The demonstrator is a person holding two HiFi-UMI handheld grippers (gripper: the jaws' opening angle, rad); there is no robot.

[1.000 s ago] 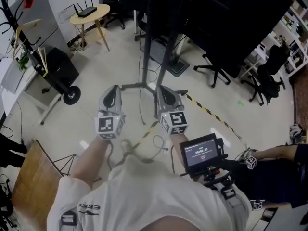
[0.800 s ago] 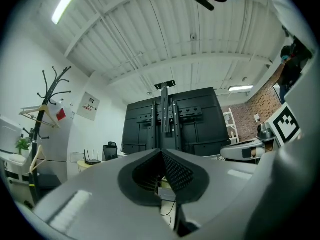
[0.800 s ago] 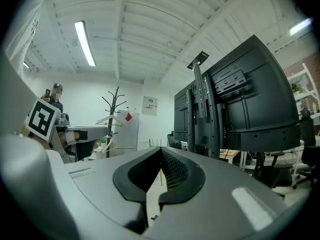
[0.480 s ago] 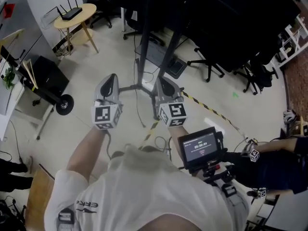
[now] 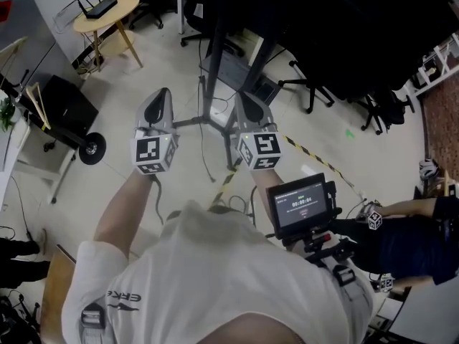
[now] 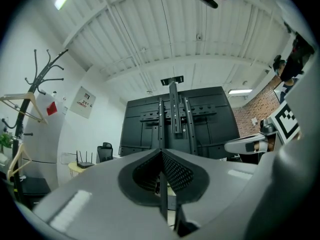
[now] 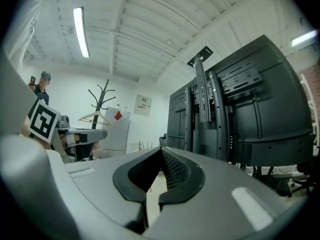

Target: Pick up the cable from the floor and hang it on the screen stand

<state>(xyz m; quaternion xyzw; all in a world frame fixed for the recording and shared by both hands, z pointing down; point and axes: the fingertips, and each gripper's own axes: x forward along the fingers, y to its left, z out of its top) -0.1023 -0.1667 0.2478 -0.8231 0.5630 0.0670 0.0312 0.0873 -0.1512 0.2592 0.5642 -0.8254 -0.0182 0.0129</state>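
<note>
Shells of grey plastic, left tool (image 5: 161, 94), right tool (image 5: 242, 99), both closed (mesh pads touching), perforated screen stand (image 6: 172, 114).

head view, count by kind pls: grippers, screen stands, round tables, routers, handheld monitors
Grippers: 2 (left gripper, right gripper)
Screen stand: 1
Round table: 1
Router: 1
Handheld monitor: 1
Total: 6
</note>
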